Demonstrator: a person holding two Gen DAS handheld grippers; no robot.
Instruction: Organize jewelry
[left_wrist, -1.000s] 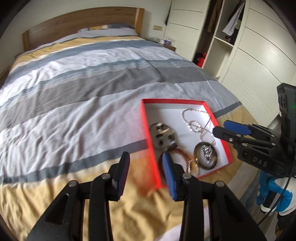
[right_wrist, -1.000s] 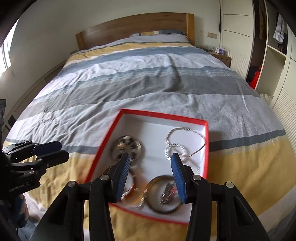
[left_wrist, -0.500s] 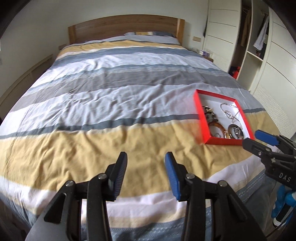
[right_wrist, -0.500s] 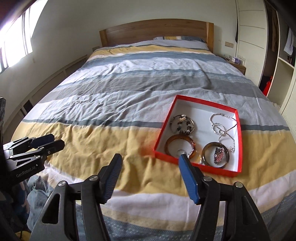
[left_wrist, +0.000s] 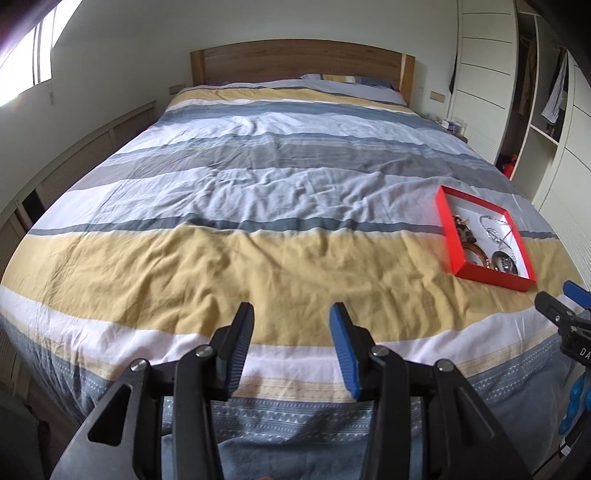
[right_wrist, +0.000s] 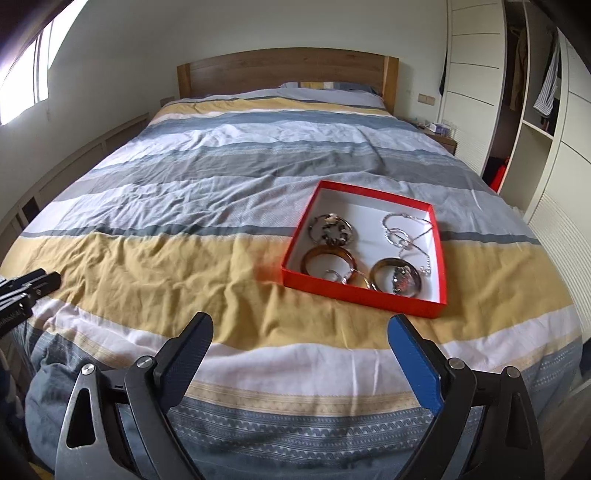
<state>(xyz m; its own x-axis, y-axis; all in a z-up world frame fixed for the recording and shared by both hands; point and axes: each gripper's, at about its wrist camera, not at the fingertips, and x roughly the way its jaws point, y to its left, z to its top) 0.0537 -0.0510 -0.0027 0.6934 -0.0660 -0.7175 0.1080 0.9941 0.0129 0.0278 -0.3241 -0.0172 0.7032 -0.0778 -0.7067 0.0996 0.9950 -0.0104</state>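
A red box with a white inside lies on the striped duvet, towards the bed's right side. In it are a patterned bangle, a brown bangle, a third bangle and a silver chain. My right gripper hovers over the foot of the bed, short of the box; its jaws are opening and nothing is between them. My left gripper is open and empty over the middle of the bed's foot. From there the box lies far to the right, with the right gripper just beyond it.
A wooden headboard and pillows close the far end. White wardrobes with open shelves stand along the right, with a nightstand beside the bed. Low wall panels run under a window on the left.
Both grippers have drawn back from over the box to the foot of the bed. The left one swung away to the left. The right jaws spread much wider.
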